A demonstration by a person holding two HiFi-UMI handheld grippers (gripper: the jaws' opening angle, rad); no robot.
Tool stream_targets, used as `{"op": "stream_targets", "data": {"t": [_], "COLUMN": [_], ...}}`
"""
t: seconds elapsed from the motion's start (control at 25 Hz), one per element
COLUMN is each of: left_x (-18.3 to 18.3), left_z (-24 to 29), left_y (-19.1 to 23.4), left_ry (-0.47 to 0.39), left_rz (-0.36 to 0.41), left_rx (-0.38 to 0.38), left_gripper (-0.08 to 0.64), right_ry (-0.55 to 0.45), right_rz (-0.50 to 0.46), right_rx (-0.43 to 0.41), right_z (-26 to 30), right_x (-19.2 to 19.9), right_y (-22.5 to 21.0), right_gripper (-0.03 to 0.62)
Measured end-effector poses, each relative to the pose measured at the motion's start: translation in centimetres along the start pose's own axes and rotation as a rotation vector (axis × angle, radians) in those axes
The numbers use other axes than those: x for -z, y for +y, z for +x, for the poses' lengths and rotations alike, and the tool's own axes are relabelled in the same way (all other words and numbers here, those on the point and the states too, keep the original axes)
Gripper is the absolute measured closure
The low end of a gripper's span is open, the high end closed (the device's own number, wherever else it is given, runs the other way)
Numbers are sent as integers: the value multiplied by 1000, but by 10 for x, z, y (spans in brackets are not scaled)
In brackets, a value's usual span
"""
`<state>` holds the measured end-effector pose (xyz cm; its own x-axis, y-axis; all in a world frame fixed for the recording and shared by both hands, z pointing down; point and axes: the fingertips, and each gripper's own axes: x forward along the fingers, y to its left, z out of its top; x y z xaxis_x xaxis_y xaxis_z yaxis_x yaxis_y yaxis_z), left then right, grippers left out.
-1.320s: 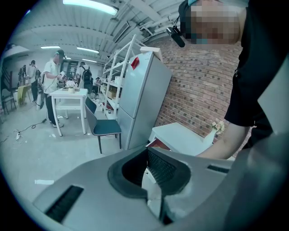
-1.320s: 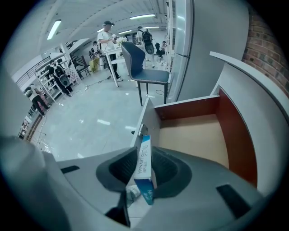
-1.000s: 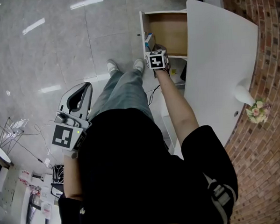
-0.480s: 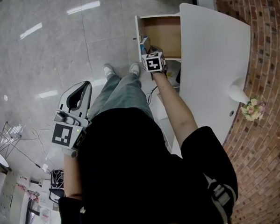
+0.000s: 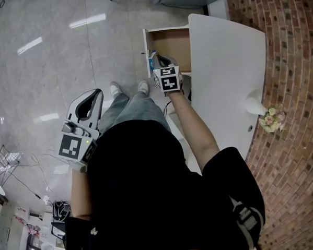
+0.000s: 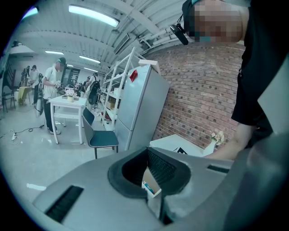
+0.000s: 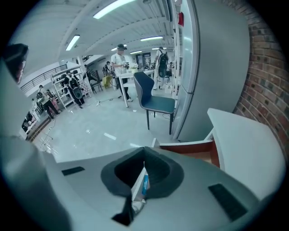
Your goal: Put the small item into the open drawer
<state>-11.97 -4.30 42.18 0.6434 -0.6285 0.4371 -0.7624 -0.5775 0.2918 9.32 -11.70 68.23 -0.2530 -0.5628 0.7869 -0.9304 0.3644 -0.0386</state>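
Observation:
The open drawer (image 5: 169, 43) juts from under the white tabletop (image 5: 227, 76), its wooden inside showing. A small blue-and-white box (image 5: 152, 58) lies against the drawer's left wall. My right gripper (image 5: 164, 62) hovers over the drawer's near left corner, jaws shut with nothing between them. In the right gripper view the shut right gripper (image 7: 144, 151) frames the box (image 7: 144, 184) and the drawer (image 7: 198, 151) below. My left gripper (image 5: 94, 97) hangs at the person's left side over the floor, shut and empty. The left gripper view shows the left gripper (image 6: 148, 151) with its jaws closed.
A white vase with flowers (image 5: 267, 117) stands at the tabletop's right edge, next to brick (image 5: 296, 88). The person's legs and shoes (image 5: 128, 89) stand on grey tiles just left of the drawer. Cables (image 5: 23, 170) lie on the floor at left. A grey fridge (image 7: 212, 63) and blue chair (image 7: 156, 101) stand beyond.
The right gripper's jaws, hidden behind the marker cube before, now show closed over the drawer's near left corner. The head view has shifted. The left gripper has not moved.

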Motion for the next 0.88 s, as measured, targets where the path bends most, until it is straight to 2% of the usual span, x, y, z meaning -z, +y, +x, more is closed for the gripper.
{"op": "stream_targets", "data": {"t": [0.48, 0.88], "left_x": [-33, -63], "left_z": [5, 0], "left_y": [-11, -9], "left_ry": [-127, -209], "left_rz": [14, 87], "left_rx": [54, 91], "left_gripper": [557, 557], "right_ry": [-238, -430], "right_rz": [-86, -133], "right_rx": [-49, -36], "right_z": [-115, -215], "right_x": [-102, -160], "right_y": [24, 36], "right_gripper": [580, 580]}}
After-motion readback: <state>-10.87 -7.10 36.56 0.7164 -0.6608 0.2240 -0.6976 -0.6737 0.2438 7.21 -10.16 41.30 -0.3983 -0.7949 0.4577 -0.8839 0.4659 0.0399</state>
